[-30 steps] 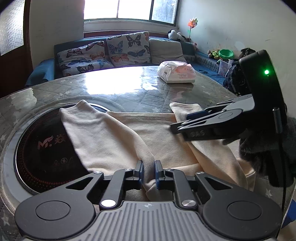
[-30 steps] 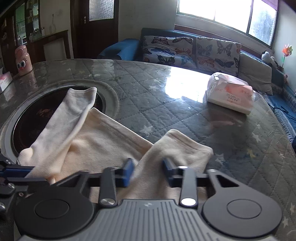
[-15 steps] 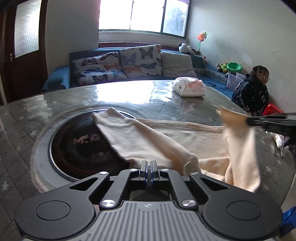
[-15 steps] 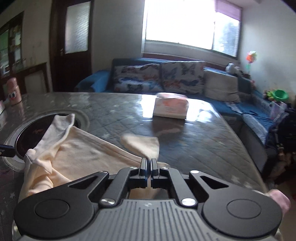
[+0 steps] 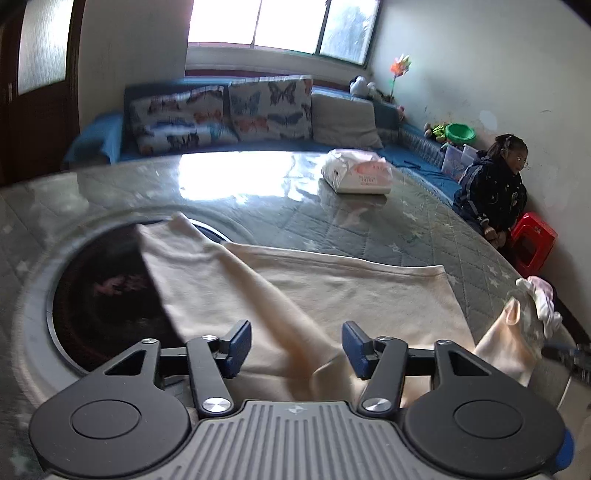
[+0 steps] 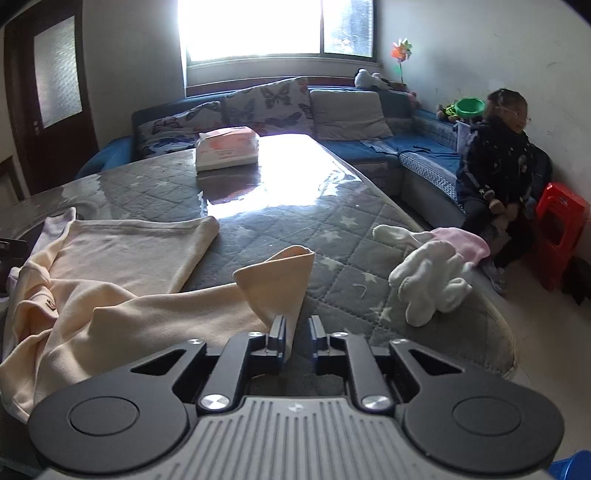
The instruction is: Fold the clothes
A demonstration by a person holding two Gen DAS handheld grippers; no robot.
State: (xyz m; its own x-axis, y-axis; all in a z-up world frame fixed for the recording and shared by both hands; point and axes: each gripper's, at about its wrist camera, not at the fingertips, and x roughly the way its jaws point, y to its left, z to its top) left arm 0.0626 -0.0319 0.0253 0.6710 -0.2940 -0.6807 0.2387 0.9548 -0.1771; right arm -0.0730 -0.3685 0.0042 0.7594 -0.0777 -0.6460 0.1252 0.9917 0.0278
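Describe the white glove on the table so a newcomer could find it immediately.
Start at the quilted grey table and follow its right-hand edge. The white glove lies there, against a pink cloth, apart from the cream shirt. It alone shows knitted fingers.

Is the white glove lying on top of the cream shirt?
No. In the right wrist view the white glove lies on the bare quilted table, apart from the cream shirt.

Daylight blasts through the window [image 5: 280, 26], blown out white. Glare sheets across the table [image 5: 221, 181]. Fisheye edges bend, blurring.
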